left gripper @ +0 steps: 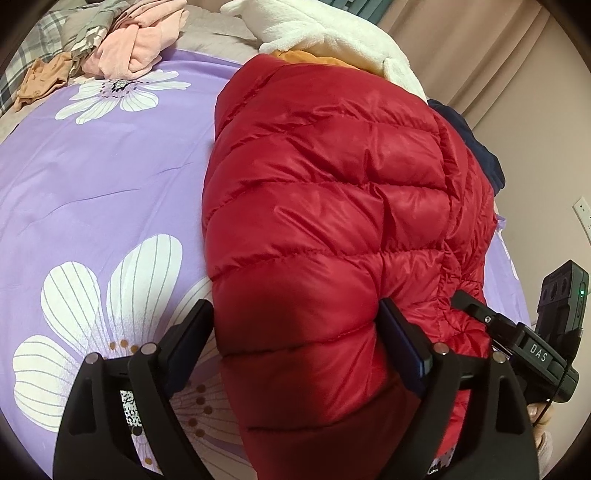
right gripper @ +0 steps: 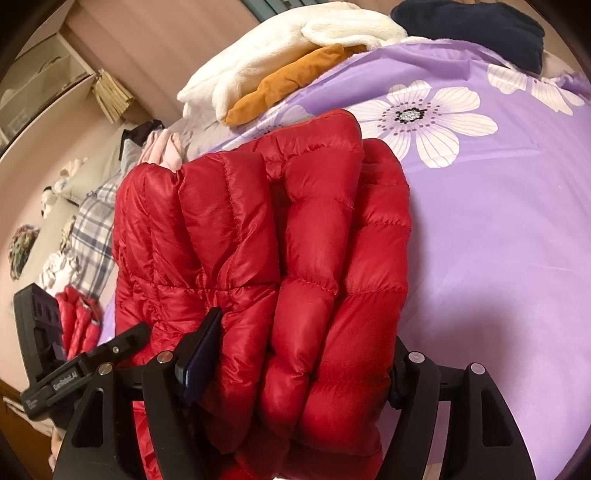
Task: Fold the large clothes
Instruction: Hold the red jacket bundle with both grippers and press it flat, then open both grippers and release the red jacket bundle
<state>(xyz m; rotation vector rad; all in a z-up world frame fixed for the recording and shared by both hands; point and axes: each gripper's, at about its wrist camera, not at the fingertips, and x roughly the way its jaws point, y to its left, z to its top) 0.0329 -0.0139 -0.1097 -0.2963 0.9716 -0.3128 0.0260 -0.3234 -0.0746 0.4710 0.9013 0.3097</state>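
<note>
1. Left wrist view: the left gripper [left gripper: 295, 343] has its jaws spread wide around the near end of the red jacket [left gripper: 332, 206], each pad pressing into the puffy fabric, so it reads as clamped on a thick bundle. The jacket lies folded on the purple sheet [left gripper: 103, 184]. Beyond the jacket's far end sit a white fleece [left gripper: 332, 33] and an orange cloth [left gripper: 306, 57]; far left of the jacket is a heap of pink clothes [left gripper: 140, 40]. The right gripper [left gripper: 517, 332] shows at the jacket's right edge.

2. Right wrist view: the right gripper [right gripper: 299, 354] likewise has its jaws wide and clamped on the jacket [right gripper: 258, 229], which is doubled into thick layers.

3. Judgement: the fold looks nearly done, with both grippers holding the bundle. Next calls for setting it flat and releasing evenly, or the slippery down will spring open.

4. No containers are in view.
</note>
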